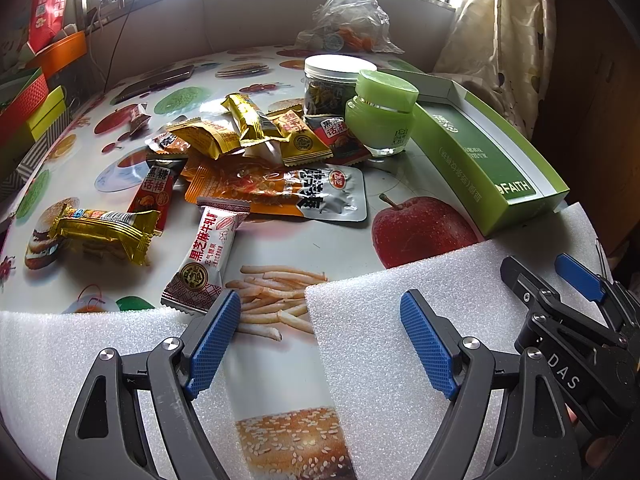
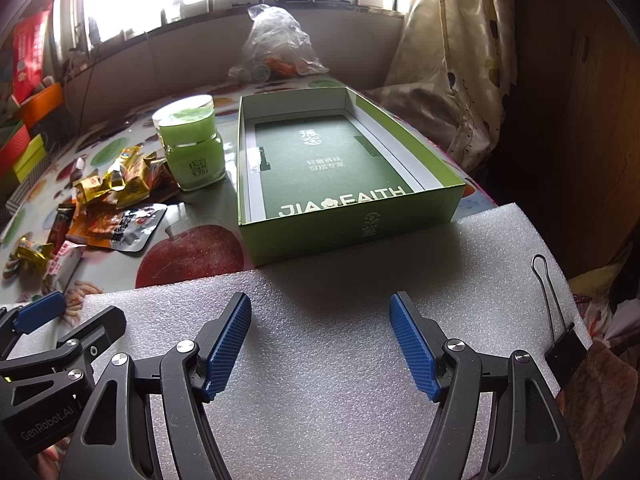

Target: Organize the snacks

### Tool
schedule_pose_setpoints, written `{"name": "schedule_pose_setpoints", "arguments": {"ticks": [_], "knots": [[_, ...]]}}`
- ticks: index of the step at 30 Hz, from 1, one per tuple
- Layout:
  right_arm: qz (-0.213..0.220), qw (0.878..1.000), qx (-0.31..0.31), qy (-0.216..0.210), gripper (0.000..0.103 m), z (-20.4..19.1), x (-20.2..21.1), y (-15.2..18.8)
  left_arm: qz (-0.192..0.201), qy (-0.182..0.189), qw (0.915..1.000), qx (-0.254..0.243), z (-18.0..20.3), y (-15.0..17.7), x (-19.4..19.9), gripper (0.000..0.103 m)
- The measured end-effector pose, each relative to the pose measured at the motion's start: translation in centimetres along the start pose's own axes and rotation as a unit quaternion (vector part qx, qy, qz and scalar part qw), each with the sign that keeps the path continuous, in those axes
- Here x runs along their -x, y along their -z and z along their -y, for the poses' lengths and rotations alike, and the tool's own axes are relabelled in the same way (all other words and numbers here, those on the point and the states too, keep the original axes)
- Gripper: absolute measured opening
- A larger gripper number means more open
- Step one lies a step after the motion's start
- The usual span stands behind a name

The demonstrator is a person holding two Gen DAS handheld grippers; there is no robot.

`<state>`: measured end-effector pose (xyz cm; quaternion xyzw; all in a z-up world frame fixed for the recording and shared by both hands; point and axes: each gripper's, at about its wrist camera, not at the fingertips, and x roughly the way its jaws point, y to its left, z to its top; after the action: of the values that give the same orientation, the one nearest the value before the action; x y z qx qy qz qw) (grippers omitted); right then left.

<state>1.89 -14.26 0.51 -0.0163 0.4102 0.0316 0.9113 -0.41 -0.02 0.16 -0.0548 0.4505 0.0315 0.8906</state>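
Observation:
A pile of wrapped snacks (image 1: 240, 148) lies on the printed tablecloth, with a white sesame bar (image 1: 206, 256) nearest and a gold pack (image 1: 100, 232) to its left. The pile also shows in the right wrist view (image 2: 112, 192). An open green box (image 2: 340, 168) stands to the right, holding nothing loose; it also shows in the left wrist view (image 1: 480, 144). My left gripper (image 1: 320, 312) is open and empty over the table's near edge, just short of the sesame bar. My right gripper (image 2: 320, 316) is open and empty above a white foam sheet (image 2: 340, 360), in front of the box.
A green jar (image 1: 380, 116) and a clear jar with a white lid (image 1: 332, 84) stand between the snacks and the box. A plastic bag (image 1: 348, 20) lies at the back. Coloured boxes (image 1: 32, 104) stack at the left. A binder clip (image 2: 560, 344) grips the foam's right edge.

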Motion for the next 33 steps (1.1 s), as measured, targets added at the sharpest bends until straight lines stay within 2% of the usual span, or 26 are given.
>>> {"name": "schedule_pose_setpoints", "arguments": {"ticks": [33], "knots": [[0.001,1.0,0.0,0.001,0.071,-0.23,-0.18,-0.01,0.001,0.0,1.0,0.0,-0.35,-0.06,-0.14,0.082]]}}
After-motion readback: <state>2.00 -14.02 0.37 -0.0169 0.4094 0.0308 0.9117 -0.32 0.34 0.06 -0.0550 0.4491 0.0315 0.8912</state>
